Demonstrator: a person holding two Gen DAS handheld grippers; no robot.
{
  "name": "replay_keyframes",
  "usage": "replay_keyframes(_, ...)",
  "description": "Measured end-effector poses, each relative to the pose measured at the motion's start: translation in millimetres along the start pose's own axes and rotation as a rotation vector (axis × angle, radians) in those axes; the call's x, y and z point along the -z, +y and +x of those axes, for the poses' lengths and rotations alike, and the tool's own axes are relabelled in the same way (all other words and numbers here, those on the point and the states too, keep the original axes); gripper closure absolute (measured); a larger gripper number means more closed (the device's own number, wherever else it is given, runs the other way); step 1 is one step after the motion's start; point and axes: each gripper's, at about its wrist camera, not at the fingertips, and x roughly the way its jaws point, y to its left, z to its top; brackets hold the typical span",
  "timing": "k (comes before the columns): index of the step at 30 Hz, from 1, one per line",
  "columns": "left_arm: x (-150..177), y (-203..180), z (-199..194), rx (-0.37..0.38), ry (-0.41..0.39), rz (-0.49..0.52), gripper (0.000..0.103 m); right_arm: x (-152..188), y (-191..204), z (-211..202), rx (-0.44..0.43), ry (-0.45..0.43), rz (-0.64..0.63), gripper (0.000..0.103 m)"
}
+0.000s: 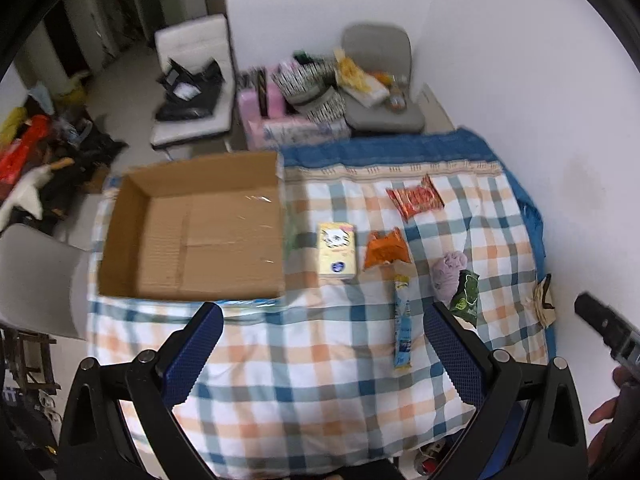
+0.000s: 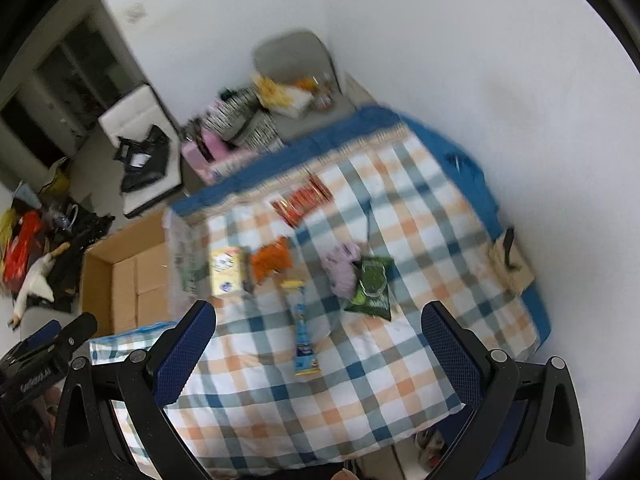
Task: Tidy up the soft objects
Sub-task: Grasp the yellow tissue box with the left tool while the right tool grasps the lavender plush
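While I am holding both claws above the near edge of the table [image 1: 304, 380], nothing looks sorted yet: the cardboard box [image 1: 192, 224] at the left end is sitting empty, and every soft item is still lying out on the checked cloth. I am keeping the left claw [image 1: 324, 352] spread wide with nothing between its blue pads, and the right claw [image 2: 320, 352] is gaping just as wide and equally empty. Just beside the box I am seeing a yellow tissue pack [image 1: 337, 252], with an orange packet [image 1: 386, 249] next to it and a red snack wrapper [image 1: 416, 197] farther back. A long blue sachet [image 1: 402, 322] is stretching toward me, and to its right a lilac plush toy [image 1: 450, 272] is touching a green snack bag [image 1: 466, 296]. By my judgement the whole job is still ahead, six things waiting to go into the box, and the tissue pack is lying handiest for my left side.
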Motion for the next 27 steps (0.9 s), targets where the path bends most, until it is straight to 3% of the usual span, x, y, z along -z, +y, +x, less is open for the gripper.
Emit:
replay_keyframes(6, -49, -29, 118, -0.003, 0.189, 0.026, 0.000, -24, -47, 130, -0.065, 0.215, 0.119, 0.000)
replay_keyframes(9, -65, -40, 177, 0.000, 0.289, 0.016, 0.000, -36, -58, 185, -0.063, 0.270, 0.143, 0.000)
replay_keyframes(13, -76, -52, 248, -0.022, 0.426, 0.011, 0.000, -45, -55, 248, -0.186, 0.391, 0.186, 0.000)
replay_keyframes(15, -78, -52, 273, -0.036, 0.471, 0.000, 0.000, -46, -50, 278, -0.231, 0.454, 0.197, 0.000)
replay_keyframes(18, -79, -53, 304, -0.075, 0.524, -0.002, 0.000, -42, -40, 310, -0.231, 0.520, 0.199, 0.000)
replay_keyframes(21, -75, -55, 332, -0.142, 0.575, 0.024, 0.000, -37, -39, 340, -0.179, 0.568, 0.203, 0.002)
replay_keyframes(27, -81, -51, 341, -0.131, 0.596, 0.004, 0.000, -22, -37, 373, -0.157, 0.634, 0.202, 0.009)
